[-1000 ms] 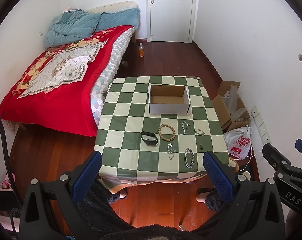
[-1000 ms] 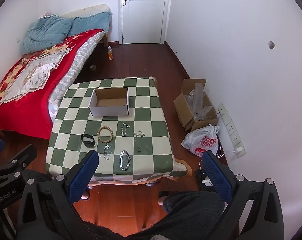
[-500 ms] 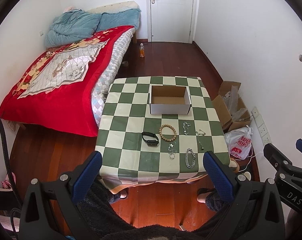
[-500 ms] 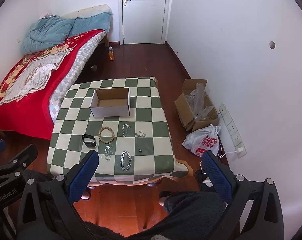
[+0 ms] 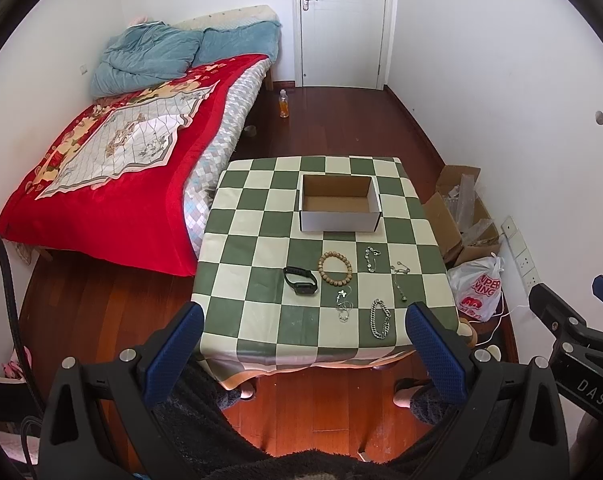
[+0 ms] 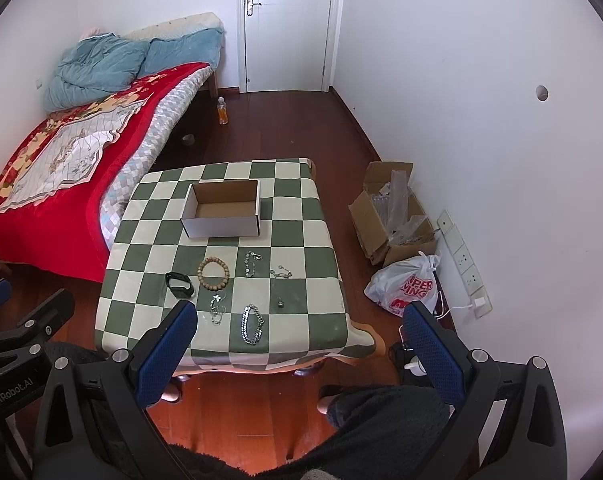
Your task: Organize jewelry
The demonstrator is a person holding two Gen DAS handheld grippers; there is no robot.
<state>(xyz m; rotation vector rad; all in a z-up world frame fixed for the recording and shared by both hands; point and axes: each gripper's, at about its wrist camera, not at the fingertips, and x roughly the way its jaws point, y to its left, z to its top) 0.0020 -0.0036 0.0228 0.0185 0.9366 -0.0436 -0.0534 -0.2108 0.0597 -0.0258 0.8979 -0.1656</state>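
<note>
An open, empty cardboard box (image 5: 340, 202) (image 6: 223, 208) stands at the back of a green-and-cream checked table (image 5: 261, 312) (image 6: 309, 320). In front of it lie a wooden bead bracelet (image 5: 335, 266) (image 6: 213, 273), a black wristband (image 5: 300, 280) (image 6: 179, 284), a chunky silver chain (image 5: 380, 319) (image 6: 252, 324), and three thin silver chains (image 5: 371, 258) (image 5: 399, 280) (image 5: 343, 304). My left gripper (image 5: 303, 330) and right gripper (image 6: 301, 330) are both open and empty, held high above the table's near edge, well short of the jewelry.
A bed with a red blanket (image 5: 113, 168) stands left of the table. A brown carton (image 5: 457, 212) and a white plastic bag (image 5: 477, 290) sit on the floor at the right wall. A bottle (image 5: 283, 104) stands near the door. My knees are below the grippers.
Both views have shifted very slightly; the table sits a touch further right in each. Nothing on the table has moved. Both grippers stay open.
</note>
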